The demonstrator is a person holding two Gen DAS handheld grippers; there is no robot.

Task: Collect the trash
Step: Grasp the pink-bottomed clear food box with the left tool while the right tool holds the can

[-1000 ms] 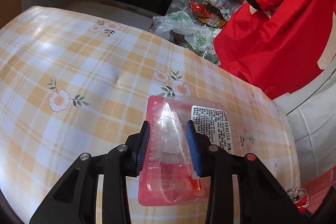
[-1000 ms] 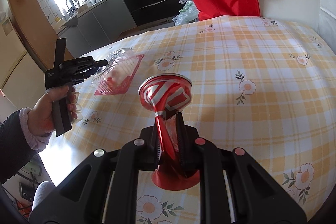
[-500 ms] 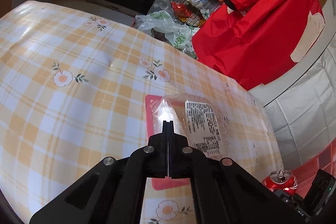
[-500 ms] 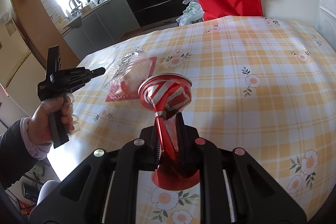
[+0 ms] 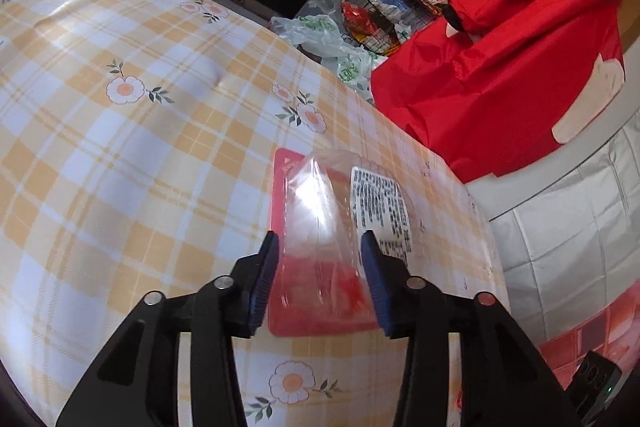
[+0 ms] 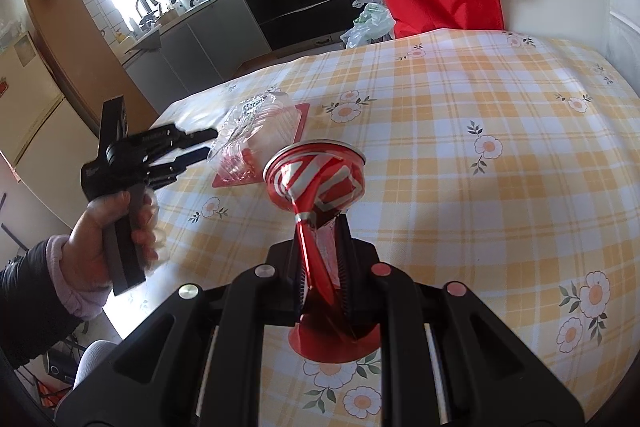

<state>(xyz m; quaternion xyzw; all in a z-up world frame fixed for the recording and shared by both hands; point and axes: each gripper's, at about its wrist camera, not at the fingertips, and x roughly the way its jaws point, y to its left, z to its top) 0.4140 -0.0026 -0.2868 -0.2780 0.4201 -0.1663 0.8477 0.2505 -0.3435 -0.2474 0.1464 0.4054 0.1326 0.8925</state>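
- Left gripper (image 5: 320, 267): jaws have just been opening and now stand apart, one on each side of the clear plastic clamshell tray on its red card backing (image 5: 320, 227). Pads look near its walls, not pressing; nothing grasped. Judged a line-up for a pinch across the tray's narrow width.
- Tray lies flat on the table, at 12 o'clock from the left jaws; from the right wrist view it sits at 10 o'clock of the can, near the table's left edge.
- Right gripper (image 6: 324, 279): clenched on a crushed red-and-silver drink can (image 6: 316, 179), pinched at its flattened waist, round end pointing away. Likely carried until a bin is reached; no bin visible.
- A person's hand (image 6: 108, 231) grips the left tool's handle, dark sleeve over a pale cuff.
- Surface: yellow-and-white checked tablecloth with daisy prints (image 6: 480, 107), soft, slightly rumpled.
- Room: kitchen; dark oven front, tiled wall, window at 11 o'clock; red fabric (image 5: 500, 75) at 2 o'clock.
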